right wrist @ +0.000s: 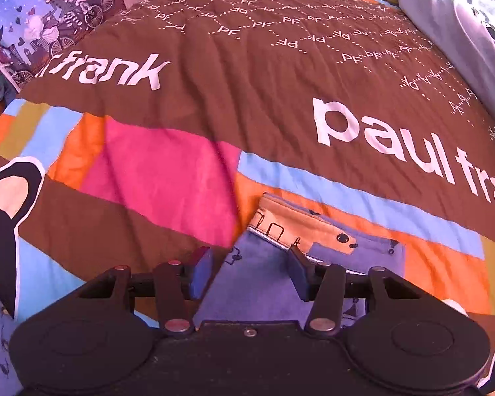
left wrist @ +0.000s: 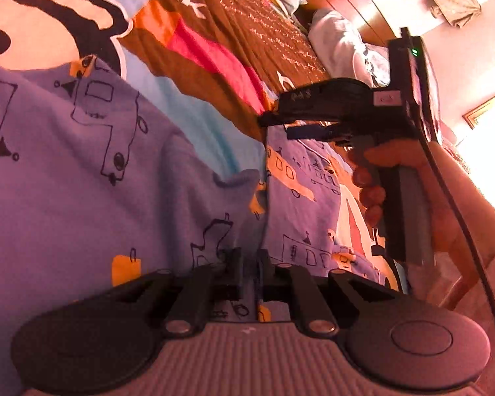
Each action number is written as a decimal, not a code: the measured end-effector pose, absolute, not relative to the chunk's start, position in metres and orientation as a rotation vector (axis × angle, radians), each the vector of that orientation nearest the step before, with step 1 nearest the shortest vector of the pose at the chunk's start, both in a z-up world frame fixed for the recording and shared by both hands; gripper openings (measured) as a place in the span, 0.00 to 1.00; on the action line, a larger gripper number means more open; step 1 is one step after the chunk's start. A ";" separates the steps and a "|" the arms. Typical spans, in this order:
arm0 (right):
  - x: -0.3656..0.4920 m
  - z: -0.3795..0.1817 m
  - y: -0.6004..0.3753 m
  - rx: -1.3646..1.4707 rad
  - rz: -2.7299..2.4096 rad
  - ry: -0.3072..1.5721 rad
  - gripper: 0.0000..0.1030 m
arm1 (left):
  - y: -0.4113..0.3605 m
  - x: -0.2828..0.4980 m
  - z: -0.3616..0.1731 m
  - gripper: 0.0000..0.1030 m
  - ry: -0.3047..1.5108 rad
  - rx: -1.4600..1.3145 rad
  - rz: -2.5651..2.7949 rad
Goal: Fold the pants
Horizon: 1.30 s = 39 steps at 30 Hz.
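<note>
Pants (left wrist: 82,171): blue, printed with black line drawings and orange patches, spread flat across my bed over the quilt (right wrist: 280,76), which is brown with white lettering and bands of pink, orange and pale blue. Left tool (left wrist: 247,270): low over the pants, its two fingers drawn almost together with a pinch of blue cloth between them, by the fold where the two legs meet. Right tool (right wrist: 249,272): pointed down at the waist end of the pants, jaws partway apart, the blue pads (right wrist: 203,274) either side of the cloth and not pressing it; just ahead of them an orange flap (right wrist: 300,227) with a zip edge and a dark snap lies on the blue. Left wrist view also shows the right tool (left wrist: 274,122) from the side, held in my right hand (left wrist: 412,194) above the far part of the pants, a cable trailing off it. Pale bundled cloth (left wrist: 343,46) lies at the far edge of the bed, well apart from the pants
</note>
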State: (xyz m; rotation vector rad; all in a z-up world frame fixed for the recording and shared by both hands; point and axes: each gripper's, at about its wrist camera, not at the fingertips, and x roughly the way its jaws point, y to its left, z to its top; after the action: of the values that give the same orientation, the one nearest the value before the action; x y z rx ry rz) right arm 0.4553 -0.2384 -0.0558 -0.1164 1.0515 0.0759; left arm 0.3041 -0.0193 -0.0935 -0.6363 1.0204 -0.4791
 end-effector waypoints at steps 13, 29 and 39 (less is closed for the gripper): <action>0.420 -0.016 -0.275 -0.036 0.146 0.933 0.02 | -0.054 0.307 -0.068 0.32 1.000 -0.444 -0.482; 0.322 0.064 -0.338 0.126 0.190 0.668 0.01 | -0.076 0.272 -0.031 0.00 0.881 -0.198 -0.449; 0.161 0.049 -0.422 0.444 -0.046 0.545 0.01 | -0.131 0.225 -0.003 0.00 0.834 0.161 -0.616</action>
State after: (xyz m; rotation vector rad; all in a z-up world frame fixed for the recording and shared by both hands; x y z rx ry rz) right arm 0.1612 -0.4225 0.0494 0.4437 0.5451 -0.0459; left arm 0.2251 -0.1305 -0.0029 0.1611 0.8344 -0.6161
